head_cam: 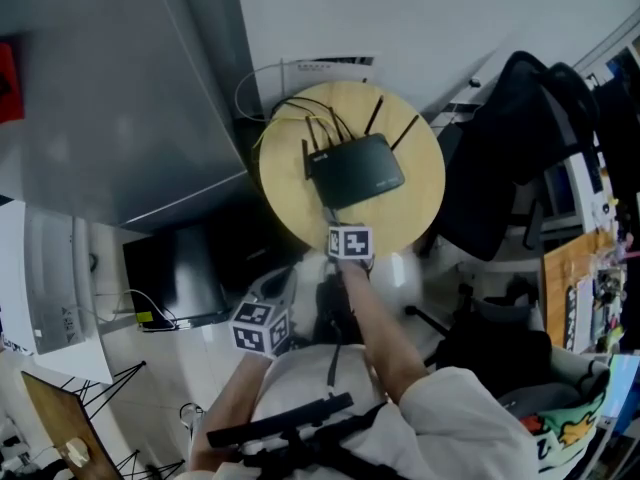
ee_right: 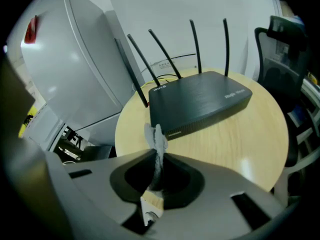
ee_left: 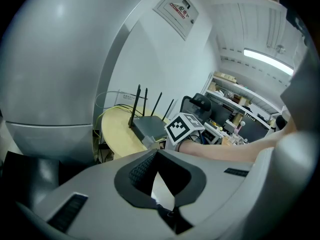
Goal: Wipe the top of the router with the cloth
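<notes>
A black router with several antennas lies on a round wooden table. My right gripper hovers at the table's near edge, just short of the router's front left corner. It is shut on a crumpled grey-white cloth, which sticks up between the jaws close to the router. My left gripper hangs lower and nearer to me, off the table and left of the right arm. In its own view the left gripper is shut with nothing in it, and the router and the cloth lie beyond.
A large grey cabinet stands left of the table. A black office chair crowds the table's right side. Yellow and black cables loop behind the router. A cluttered desk sits at the far right.
</notes>
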